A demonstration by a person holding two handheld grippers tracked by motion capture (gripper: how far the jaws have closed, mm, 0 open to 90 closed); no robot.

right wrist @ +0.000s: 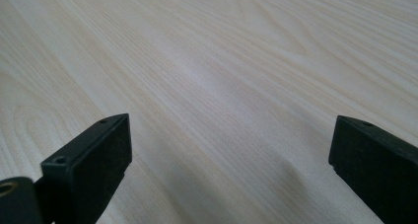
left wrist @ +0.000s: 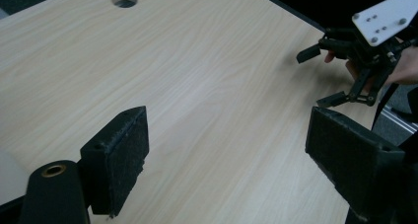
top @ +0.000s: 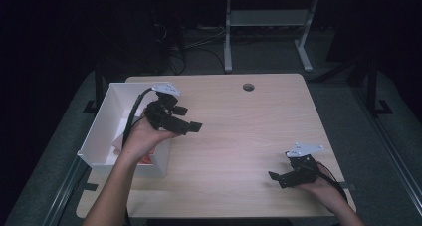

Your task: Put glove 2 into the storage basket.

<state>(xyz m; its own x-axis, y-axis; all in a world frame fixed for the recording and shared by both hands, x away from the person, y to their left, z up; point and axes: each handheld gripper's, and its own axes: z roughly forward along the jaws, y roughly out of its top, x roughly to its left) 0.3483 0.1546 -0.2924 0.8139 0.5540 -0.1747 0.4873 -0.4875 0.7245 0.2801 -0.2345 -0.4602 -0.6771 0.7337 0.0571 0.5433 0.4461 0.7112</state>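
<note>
Tools: left tool spread, right tool spread | white bin beside left | table bare between

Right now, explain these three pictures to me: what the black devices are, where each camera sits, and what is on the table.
A person holds a two-jaw hand tool in each hand. The high view looks down on the wooden table: the left gripper is beside a white box on the table's left edge, and the right gripper is near the right front corner. Something red and white lies in the box; I cannot tell what. The other two pictures come from cameras riding on each gripper, looking along its jaws. Both stand open, holding nothing, over bare wood with a round hole.
</note>
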